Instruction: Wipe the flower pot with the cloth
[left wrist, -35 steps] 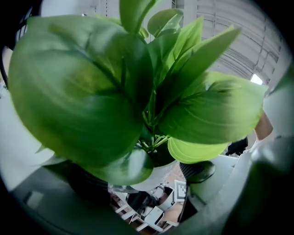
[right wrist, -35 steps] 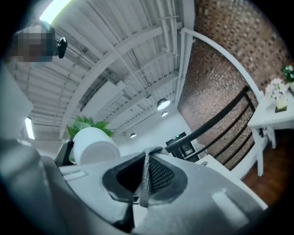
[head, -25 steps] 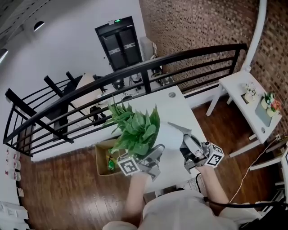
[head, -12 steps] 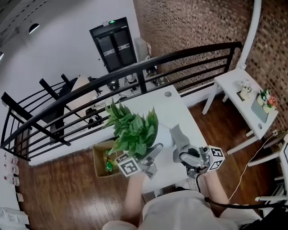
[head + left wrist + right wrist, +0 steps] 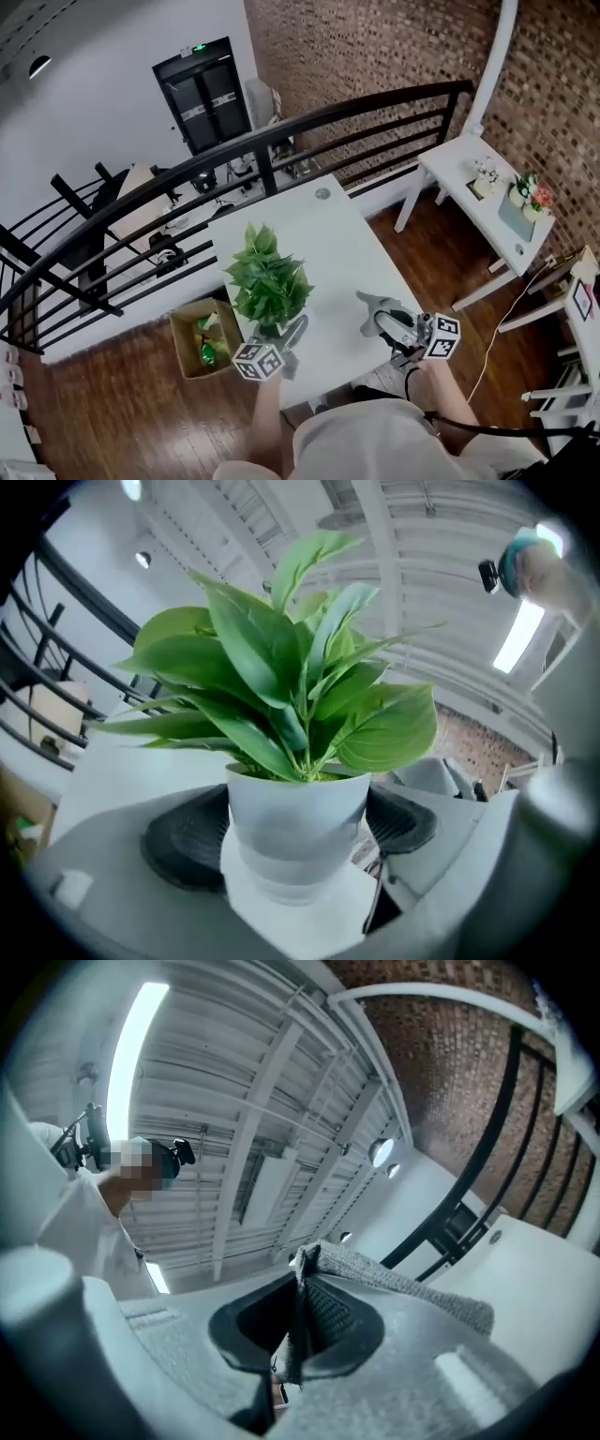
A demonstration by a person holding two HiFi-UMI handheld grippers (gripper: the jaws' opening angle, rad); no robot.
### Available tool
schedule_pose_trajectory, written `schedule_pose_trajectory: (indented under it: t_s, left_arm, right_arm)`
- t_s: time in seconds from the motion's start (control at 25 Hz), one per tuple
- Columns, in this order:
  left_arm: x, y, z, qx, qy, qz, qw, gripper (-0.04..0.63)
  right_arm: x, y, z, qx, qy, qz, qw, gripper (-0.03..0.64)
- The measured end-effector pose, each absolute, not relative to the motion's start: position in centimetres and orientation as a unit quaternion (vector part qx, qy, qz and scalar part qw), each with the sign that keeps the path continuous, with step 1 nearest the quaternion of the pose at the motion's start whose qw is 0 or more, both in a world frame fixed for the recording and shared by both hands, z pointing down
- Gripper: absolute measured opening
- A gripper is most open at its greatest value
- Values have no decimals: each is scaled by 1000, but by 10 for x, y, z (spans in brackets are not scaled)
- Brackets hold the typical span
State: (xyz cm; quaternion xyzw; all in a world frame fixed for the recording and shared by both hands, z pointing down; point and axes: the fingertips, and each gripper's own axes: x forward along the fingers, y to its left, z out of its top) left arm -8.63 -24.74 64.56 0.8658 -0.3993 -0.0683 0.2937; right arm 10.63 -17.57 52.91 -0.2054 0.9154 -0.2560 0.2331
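A loft-style indoor mezzanine, studio or office: brick wall (image 5: 375, 47) and black railing (image 5: 266, 164) beyond the jaws, white bench (image 5: 323, 234) beneath them, wood floor (image 5: 112, 412) around.

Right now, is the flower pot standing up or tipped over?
Standing up. The flower pot has its rim level, and the leaves rise straight above it.

I work at a white rectangular table (image 5: 328, 234) on a dark wooden plank floor (image 5: 112, 403), close to a black metal railing (image 5: 375, 108). On my right a red brick wall (image 5: 375, 47) rises behind a small white side table (image 5: 459, 164). Ahead, a black double door (image 5: 202, 94) sits in a white wall (image 5: 94, 56), and a long white ceiling light tube (image 5: 138, 1044) glows overhead.
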Motion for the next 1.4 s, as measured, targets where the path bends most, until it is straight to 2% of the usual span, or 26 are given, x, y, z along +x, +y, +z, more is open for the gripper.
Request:
schedule_pose_trajectory:
  t_s: [0.24, 0.48, 0.92, 1.0, 1.08, 1.16, 1.28, 1.4]
  left_arm:
    - [-78, -224, 760, 865, -451, 91, 201, 480]
    - [-74, -218, 776, 855, -475, 44, 202, 488]
    - [-89, -185, 785, 884, -439, 106, 118, 485]
    - [-91, -179, 791, 887, -434, 118, 107, 485]
    - [-92, -177, 796, 886, -433, 123, 109, 485]
    - [-93, -176, 800, 883, -434, 133, 118, 485]
    - [-109, -153, 803, 870, -450, 144, 140, 535]
    - [-136, -110, 805, 853, -471, 144, 169, 542]
  right_arm:
    - [122, -167, 556, -259, 893, -284, 234, -3]
    - [126, -150, 565, -277, 894, -284, 209, -3]
    - [84, -109, 572, -292, 887, -296, 199, -3]
    - [87, -94, 573, -295, 877, -310, 217, -3]
    - [93, -80, 570, -296, 868, -319, 239, -3]
    - [95, -69, 571, -297, 874, -314, 223, -3]
    - [90, -56, 579, -295, 887, -305, 181, -3]
    - [83, -49, 575, -284, 888, -304, 196, -3]
